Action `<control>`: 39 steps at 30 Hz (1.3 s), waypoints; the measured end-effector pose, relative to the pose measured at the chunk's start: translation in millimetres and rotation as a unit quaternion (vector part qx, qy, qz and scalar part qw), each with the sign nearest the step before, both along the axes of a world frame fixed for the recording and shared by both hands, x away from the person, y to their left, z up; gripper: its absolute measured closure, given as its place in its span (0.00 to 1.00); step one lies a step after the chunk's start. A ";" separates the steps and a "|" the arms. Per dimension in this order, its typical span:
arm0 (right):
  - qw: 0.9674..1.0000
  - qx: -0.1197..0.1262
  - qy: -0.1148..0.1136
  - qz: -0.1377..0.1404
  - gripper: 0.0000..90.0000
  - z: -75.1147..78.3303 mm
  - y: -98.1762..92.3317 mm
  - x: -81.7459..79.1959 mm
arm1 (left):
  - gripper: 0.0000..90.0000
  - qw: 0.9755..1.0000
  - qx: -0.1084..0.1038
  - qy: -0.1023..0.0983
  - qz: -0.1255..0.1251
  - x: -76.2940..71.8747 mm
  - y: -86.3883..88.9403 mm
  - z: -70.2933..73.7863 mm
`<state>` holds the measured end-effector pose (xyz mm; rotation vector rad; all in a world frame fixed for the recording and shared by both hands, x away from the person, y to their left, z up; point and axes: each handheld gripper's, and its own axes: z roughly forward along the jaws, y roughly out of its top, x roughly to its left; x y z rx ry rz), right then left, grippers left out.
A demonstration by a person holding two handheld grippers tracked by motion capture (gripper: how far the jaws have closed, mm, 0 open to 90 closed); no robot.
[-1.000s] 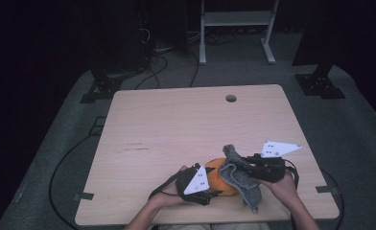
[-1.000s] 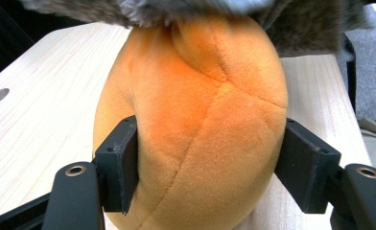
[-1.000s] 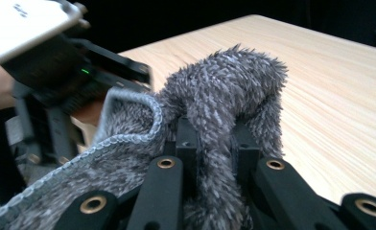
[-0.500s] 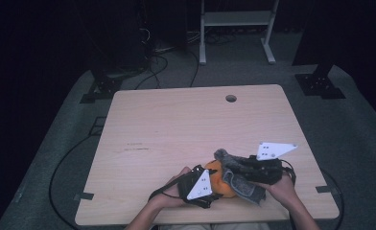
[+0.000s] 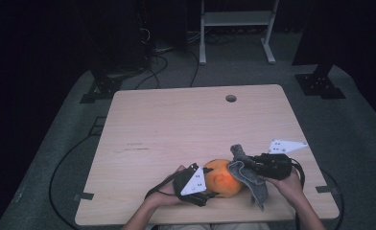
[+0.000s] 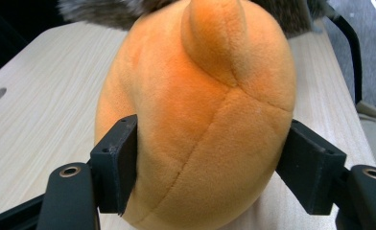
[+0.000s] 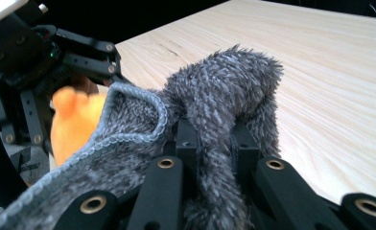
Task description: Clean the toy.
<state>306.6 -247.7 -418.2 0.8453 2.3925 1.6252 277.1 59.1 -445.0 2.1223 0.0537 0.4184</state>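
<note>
Near the front edge of the wooden table [image 5: 176, 124], the left gripper [image 5: 199, 184] has its jaws set on either side of an orange plush toy [image 5: 223, 178], pads pressing into its soft flanks; they have just been easing apart slightly. Just right of the toy and touching it, the right gripper [image 5: 253, 165] is clamped tight on a fuzzy grey cloth [image 5: 247, 173], which drapes against the toy.

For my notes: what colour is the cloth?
Grey cloth, clearest in the right gripper view.
</note>
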 end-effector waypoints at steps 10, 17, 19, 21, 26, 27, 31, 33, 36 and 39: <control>1.000 0.016 0.003 -0.002 0.87 0.1 -5.9 0.1 | 0.32 0.998 -0.034 0.046 0.028 13.2 14.1 -0.9; 0.999 0.032 -0.019 0.017 0.86 8.1 6.9 -4.7 | 0.31 0.995 -0.051 0.075 0.044 20.7 19.9 -1.6; 0.999 0.033 -0.010 0.009 0.86 2.8 5.8 -1.2 | 0.31 0.994 -0.055 0.079 0.048 21.5 20.9 -1.6; 1.000 0.028 0.003 0.000 0.86 -6.4 2.2 3.2 | 0.31 0.993 -0.059 0.086 0.050 23.1 22.1 -1.9; 1.000 0.002 0.021 -0.015 0.86 -16.7 -4.1 5.6 | 0.30 0.992 -0.065 0.093 0.052 25.3 24.3 -2.8; 1.000 0.009 0.013 -0.015 0.86 -12.7 -3.5 4.0 | 0.30 0.992 -0.066 0.093 0.052 25.3 23.7 -3.1; 0.998 0.052 -0.026 0.002 0.86 7.0 6.1 -3.2 | 0.30 0.993 -0.063 0.089 0.051 24.4 20.7 -3.0; 0.998 0.047 -0.034 0.009 0.86 9.1 12.2 -5.0 | 0.29 0.993 -0.063 0.090 0.054 24.9 21.3 -2.8; 0.999 0.035 -0.026 0.003 0.86 0.3 13.4 -3.5 | 0.28 0.991 -0.071 0.099 0.063 26.6 22.3 -3.6; 0.999 0.033 -0.007 -0.010 0.86 -9.4 6.2 0.3 | 0.26 0.989 -0.077 0.105 0.069 28.5 21.2 -4.1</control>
